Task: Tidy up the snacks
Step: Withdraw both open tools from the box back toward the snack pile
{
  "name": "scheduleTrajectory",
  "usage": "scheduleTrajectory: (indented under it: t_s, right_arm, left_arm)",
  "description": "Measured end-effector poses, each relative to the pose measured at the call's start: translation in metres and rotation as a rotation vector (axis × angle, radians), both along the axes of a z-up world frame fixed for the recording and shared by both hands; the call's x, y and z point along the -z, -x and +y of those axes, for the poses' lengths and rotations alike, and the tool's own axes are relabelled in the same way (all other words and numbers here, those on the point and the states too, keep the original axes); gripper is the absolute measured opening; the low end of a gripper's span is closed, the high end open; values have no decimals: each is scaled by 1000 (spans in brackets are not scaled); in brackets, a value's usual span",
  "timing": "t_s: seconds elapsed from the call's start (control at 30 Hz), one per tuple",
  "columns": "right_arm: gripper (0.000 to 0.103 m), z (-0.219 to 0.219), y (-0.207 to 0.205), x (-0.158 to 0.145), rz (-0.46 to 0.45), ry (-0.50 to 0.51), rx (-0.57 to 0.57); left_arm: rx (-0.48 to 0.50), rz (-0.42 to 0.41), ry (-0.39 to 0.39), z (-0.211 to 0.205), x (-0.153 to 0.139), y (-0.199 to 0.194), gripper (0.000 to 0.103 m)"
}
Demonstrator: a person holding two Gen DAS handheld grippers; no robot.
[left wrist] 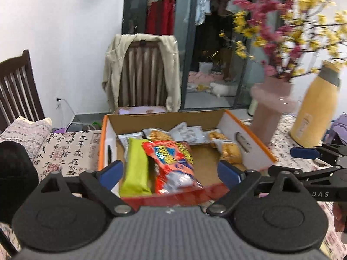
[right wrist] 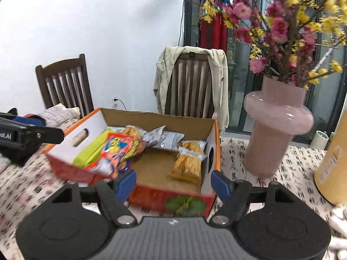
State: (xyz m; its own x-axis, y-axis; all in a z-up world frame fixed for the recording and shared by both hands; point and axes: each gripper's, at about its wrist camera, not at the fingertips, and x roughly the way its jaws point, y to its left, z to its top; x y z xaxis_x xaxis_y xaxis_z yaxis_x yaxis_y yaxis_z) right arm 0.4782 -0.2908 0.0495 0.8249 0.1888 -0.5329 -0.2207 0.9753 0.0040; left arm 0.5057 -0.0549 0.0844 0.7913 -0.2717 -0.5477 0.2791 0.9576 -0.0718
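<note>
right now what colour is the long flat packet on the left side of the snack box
Lime green packet, plain with no print visible; clearest in the left wrist view.

The right hand-held gripper [right wrist: 173,184] stood with its blue-padded jaws apart and nothing between them, just in front of an open cardboard box [right wrist: 151,199] on the bench [right wrist: 249,158]. Inside the box lay a lime-green packet [right wrist: 91,153] along the left wall, a red and yellow snack bag [right wrist: 117,151] partly over it, silver wrappers [right wrist: 167,139] at the back, and two orange noodle-like packets [right wrist: 187,164] by the right wall. The left hand-held gripper [right wrist: 28,136] reached in from the left edge, blurred, possibly open. A pink vase [right wrist: 275,127] of pink and yellow flowers [right wrist: 279,28] stood right of the box.
</note>
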Motion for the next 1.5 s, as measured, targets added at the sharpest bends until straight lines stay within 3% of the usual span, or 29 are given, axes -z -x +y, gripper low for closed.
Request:
scheduleTrajectory:
  t_s: [0.33, 0.77, 0.93, 1.07, 1.5]
  right_arm:
    - [81, -7, 103, -22, -36, -68, -37]
    - [84, 4, 232, 27, 28, -82, -35]
    - [84, 23, 271, 50, 20, -36, -43]
    - [84, 35, 285, 62, 22, -12, -41]
    - [83, 47, 258, 69, 38, -13, -54]
  left_arm:
    - [104, -61, 17, -4, -2, 89, 99]
    - [61, 45, 70, 50, 48, 216, 102]
    - [30, 28, 52, 57, 64, 260, 103]
    - [17, 22, -4, 54, 73, 276, 103]
    - [-2, 76, 22, 61, 84, 251, 103]
